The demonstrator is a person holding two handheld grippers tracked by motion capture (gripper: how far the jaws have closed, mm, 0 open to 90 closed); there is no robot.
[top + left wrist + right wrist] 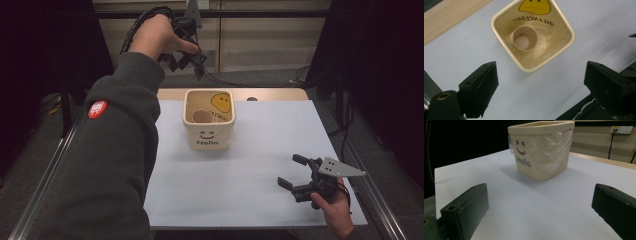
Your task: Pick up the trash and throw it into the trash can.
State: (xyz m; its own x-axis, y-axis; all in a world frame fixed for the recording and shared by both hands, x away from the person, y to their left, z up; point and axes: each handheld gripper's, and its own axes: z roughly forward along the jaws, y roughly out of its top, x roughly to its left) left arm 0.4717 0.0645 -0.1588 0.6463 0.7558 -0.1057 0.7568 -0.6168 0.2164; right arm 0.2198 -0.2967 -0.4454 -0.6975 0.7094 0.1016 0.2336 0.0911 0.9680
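Hovering high above the bin [209,120], the left gripper [187,60] is held spread and empty; a cup [525,38] lies inside. The right gripper [300,175] is spread, resting. Drop-off seems done; withdrawal is called for next.

- Left sleeve [117,150]: dark grey-green, with a round red-and-white badge [97,109].
- Grippers: black, blocky jaws, trailing black cables.
- Right gripper [294,174]: grey three-cornered plate [341,168], holes drilled through.

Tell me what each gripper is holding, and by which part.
Nothing is held. The left gripper hangs open above the cream bin, where a paper cup sits inside. The right gripper rests open near the table's edge, fingers empty.
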